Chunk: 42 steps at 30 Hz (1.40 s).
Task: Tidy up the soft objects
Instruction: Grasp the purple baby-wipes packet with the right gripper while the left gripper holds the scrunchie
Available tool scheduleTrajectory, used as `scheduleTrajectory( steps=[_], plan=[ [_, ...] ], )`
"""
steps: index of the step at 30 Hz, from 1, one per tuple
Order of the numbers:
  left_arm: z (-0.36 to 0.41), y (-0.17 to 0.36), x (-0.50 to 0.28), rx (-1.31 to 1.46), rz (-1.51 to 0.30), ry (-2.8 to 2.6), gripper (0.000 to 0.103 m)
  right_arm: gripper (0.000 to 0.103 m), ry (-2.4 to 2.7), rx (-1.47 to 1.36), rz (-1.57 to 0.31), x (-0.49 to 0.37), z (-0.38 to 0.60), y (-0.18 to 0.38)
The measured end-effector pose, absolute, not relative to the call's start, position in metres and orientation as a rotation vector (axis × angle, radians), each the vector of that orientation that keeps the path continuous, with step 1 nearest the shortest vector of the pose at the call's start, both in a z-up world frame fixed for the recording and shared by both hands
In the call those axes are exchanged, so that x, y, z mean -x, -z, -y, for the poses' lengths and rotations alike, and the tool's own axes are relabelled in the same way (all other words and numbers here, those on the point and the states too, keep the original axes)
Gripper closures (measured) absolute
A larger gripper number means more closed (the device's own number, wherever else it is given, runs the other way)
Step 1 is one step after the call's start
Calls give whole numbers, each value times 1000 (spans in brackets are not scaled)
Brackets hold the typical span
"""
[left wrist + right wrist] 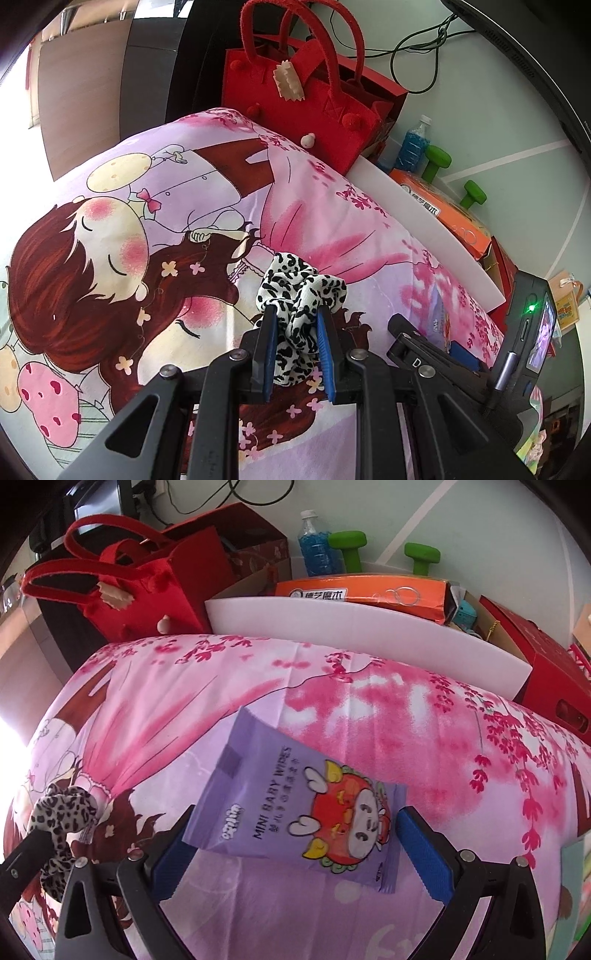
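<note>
Cartoon-print bedding [110, 206] backs onto a red bag [295, 99] and foam board [362, 627]. Left gripper [295, 314] pinches a scrunchie [299, 291]; right gripper [291, 823], spread, straddles a wipes pack [291, 805].

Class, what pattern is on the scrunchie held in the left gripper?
Black-and-white leopard spots on the scrunchie, clearest in the left wrist view.

1 scrunchie [295, 291], 1 wipes pk [295, 805], 1 red bag [295, 107], 2 green dumbbells [349, 546], 1 bottle [317, 542], 1 orange box [362, 589]
</note>
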<state>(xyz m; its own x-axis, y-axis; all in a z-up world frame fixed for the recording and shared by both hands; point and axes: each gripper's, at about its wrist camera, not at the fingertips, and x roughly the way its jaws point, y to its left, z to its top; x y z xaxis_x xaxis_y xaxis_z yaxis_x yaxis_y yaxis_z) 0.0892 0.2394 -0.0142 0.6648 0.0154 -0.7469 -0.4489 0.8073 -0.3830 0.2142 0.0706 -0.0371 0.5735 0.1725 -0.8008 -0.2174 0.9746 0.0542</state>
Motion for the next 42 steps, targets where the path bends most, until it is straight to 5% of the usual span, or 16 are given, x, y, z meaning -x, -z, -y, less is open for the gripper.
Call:
scheduleTrajectory(
  steps=[5, 33, 42],
  plan=[
    [-238, 14, -91, 581, -814, -270, 82, 4, -212, 10, -931, -215, -63, 36],
    [-233, 13, -94, 545, -829, -248, 81, 84, -142, 19, -869, -205, -44, 26],
    [-224, 5, -93, 522, -820, -231, 81, 93, -134, -3, -827, -189, -27, 13]
  ],
)
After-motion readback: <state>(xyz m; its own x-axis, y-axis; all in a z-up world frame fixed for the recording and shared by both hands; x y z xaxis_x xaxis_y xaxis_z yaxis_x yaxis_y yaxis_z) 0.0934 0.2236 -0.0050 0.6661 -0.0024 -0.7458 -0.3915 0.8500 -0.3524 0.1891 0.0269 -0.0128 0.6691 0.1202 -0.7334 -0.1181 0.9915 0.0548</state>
